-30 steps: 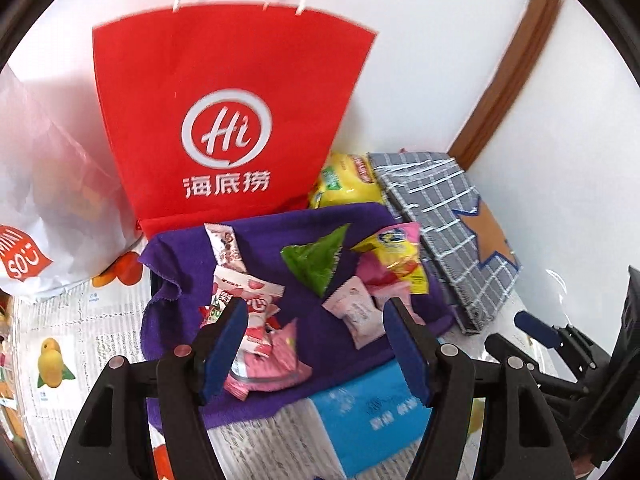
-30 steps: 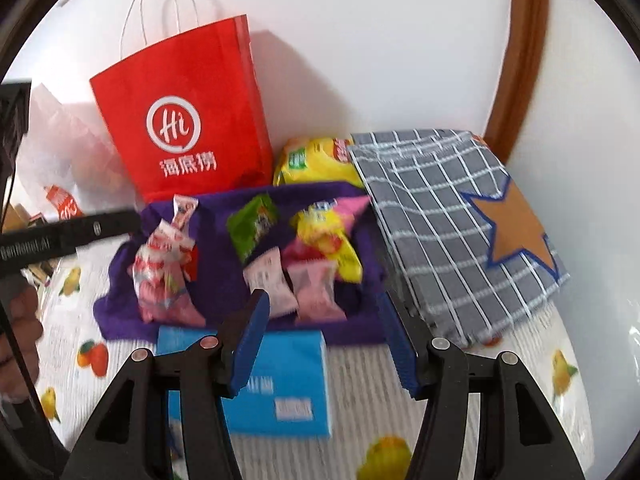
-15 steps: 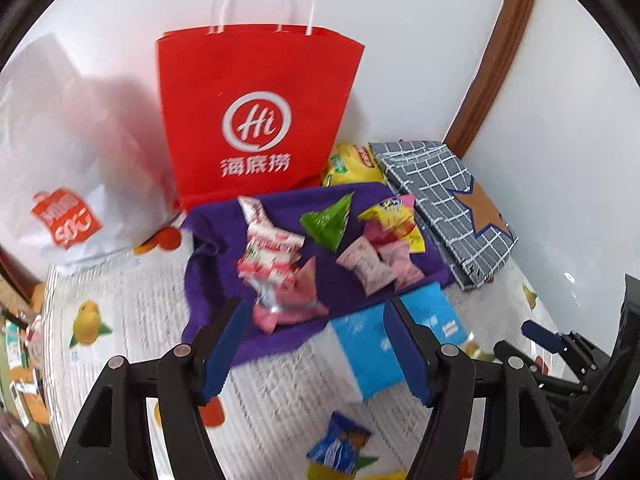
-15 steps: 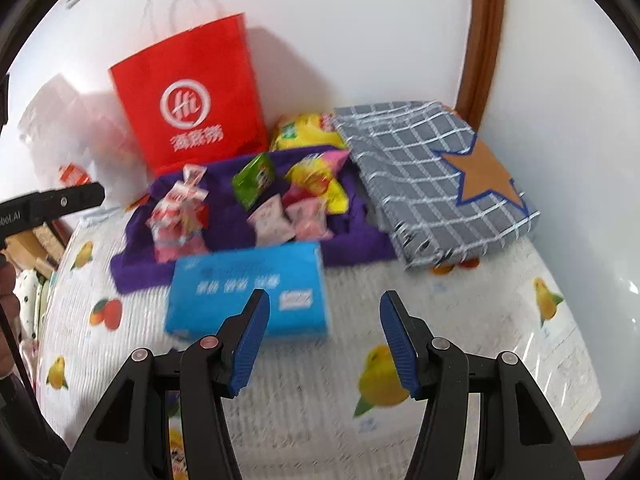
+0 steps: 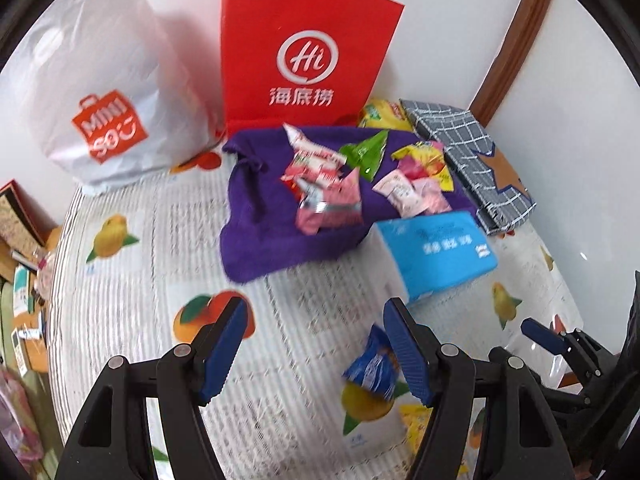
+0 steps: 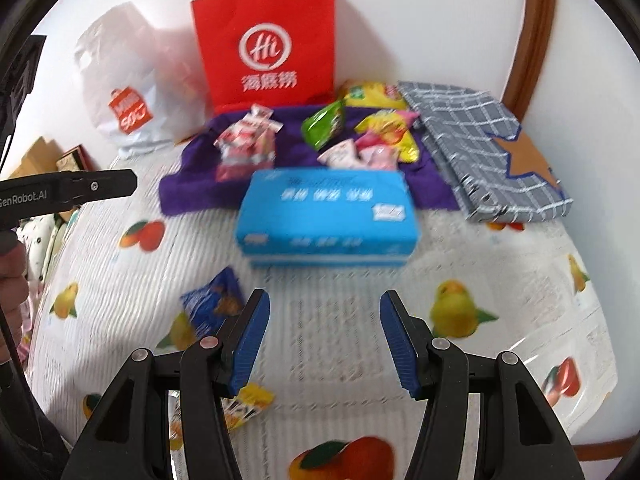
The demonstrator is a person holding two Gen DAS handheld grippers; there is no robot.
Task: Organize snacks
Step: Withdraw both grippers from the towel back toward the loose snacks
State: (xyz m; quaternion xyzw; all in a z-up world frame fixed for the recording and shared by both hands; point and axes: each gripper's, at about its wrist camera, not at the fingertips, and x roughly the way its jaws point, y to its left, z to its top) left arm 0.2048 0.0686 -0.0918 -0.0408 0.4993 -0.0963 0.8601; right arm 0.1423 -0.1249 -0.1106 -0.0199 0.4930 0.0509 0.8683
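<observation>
Several small snack packets, pink (image 5: 324, 196), green (image 5: 366, 152) and yellow (image 5: 428, 162), lie on a purple cloth (image 5: 256, 216) at the back of the table; the same cloth (image 6: 188, 184) shows in the right wrist view. A blue snack packet (image 5: 372, 368) lies on the tablecloth just inside my left gripper's right finger; it appears again (image 6: 212, 304) left of my right gripper. A yellow packet (image 6: 248, 400) lies under the right gripper's left finger. My left gripper (image 5: 316, 340) is open and holds nothing. My right gripper (image 6: 324, 336) is open over bare tablecloth.
A blue tissue pack (image 6: 326, 216) lies in front of the cloth. A red paper bag (image 5: 304, 56) and a white plastic bag (image 5: 100, 100) stand against the wall. A grey checked fabric box (image 6: 484, 144) lies folded at right. A fruit-print tablecloth (image 5: 132, 264) covers the table.
Both grippers have pulled back from the purple cloth toward the table's near side, so the snacks look farther off. The blue packet and the white plastic bag have come into view.
</observation>
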